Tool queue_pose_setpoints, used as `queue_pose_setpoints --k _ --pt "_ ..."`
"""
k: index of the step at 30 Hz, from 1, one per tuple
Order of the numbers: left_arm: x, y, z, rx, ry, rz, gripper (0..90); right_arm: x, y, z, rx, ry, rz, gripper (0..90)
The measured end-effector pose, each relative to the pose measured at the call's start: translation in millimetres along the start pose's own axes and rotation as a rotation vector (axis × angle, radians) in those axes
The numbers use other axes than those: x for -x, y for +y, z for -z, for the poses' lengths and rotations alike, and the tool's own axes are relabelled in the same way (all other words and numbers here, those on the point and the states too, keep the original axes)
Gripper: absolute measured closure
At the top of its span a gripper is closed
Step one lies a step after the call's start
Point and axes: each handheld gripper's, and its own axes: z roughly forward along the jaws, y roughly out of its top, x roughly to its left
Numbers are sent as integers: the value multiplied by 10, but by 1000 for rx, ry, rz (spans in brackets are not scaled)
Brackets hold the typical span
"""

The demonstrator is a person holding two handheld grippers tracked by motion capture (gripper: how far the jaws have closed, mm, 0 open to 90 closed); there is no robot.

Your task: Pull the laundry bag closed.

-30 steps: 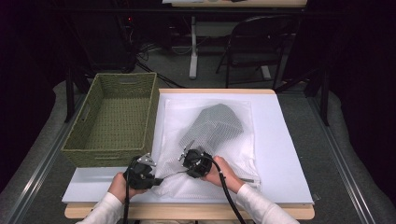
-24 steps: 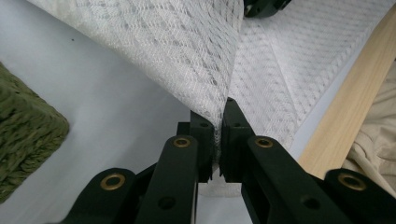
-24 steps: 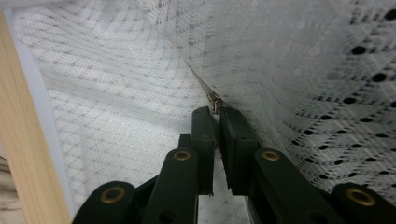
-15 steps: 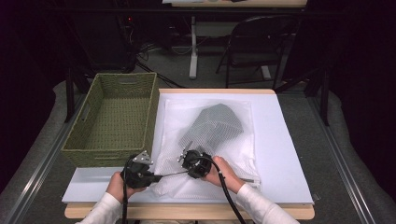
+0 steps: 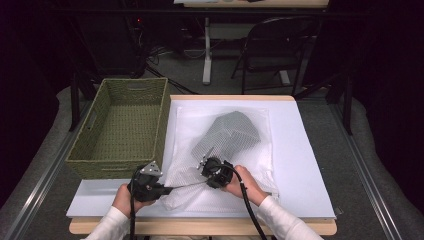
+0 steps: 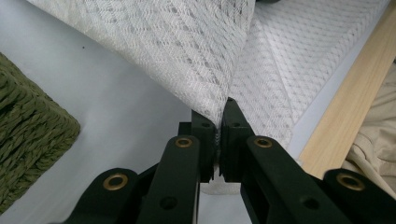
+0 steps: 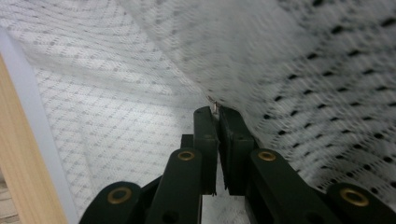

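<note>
We are pinching the near edge of the white mesh laundry bag [image 5: 225, 165], lying on the white surface [image 5: 305, 165], with both tools: left tool [image 5: 167, 189] clamped at its corner, right tool [image 5: 204, 164] gripping farther right, the edge stretching taut between them.

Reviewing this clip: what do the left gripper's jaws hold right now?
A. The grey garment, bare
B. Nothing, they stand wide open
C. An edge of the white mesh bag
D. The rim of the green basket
C: in the left gripper view the left gripper has its jaws pinched shut on a fold of the white mesh bag, while the green basket sits off to the side, untouched.
</note>
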Motion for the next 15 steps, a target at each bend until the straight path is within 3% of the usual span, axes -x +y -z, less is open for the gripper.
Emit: queue_pose_setpoints --k 15 --pt "-7 -9 18 -4 -4 -6 872 86 -92 75 -23 5 -27 868"
